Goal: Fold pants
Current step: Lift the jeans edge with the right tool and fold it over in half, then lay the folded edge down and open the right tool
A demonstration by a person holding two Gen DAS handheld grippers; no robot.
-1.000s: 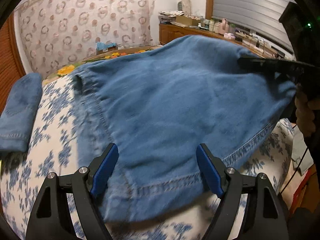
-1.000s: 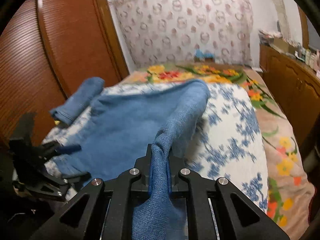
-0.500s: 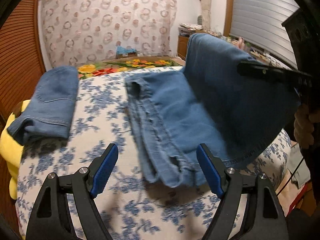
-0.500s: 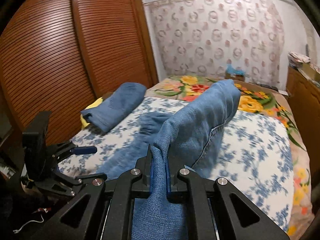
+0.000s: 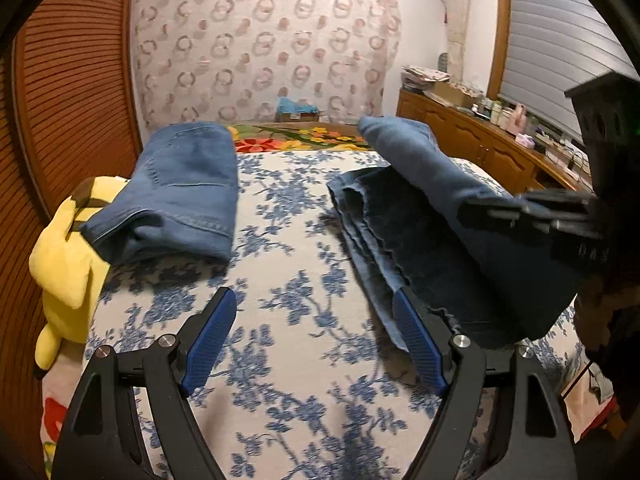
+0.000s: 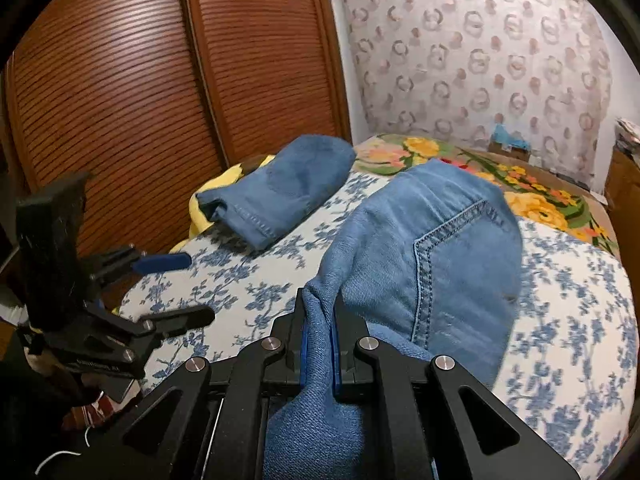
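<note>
Wardrobe (image 6: 120,100) at far left. Yellow plush (image 5: 68,256) at the bed's (image 5: 288,280) left edge, a folded pair (image 5: 180,188) lying partly on it. Left tool (image 5: 316,340): fingers wide apart, nothing between them, hovering over bare floral cover. Pants (image 5: 420,216) on the bed's right half, upper layer lifted off the lower. Right tool (image 6: 319,330) clamped on a bunched denim edge, pocket seam facing up; contact with the lower layer probably nil, view blurred.

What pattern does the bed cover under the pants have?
The bed cover is white with blue flowers, clearest in the left wrist view.
</note>
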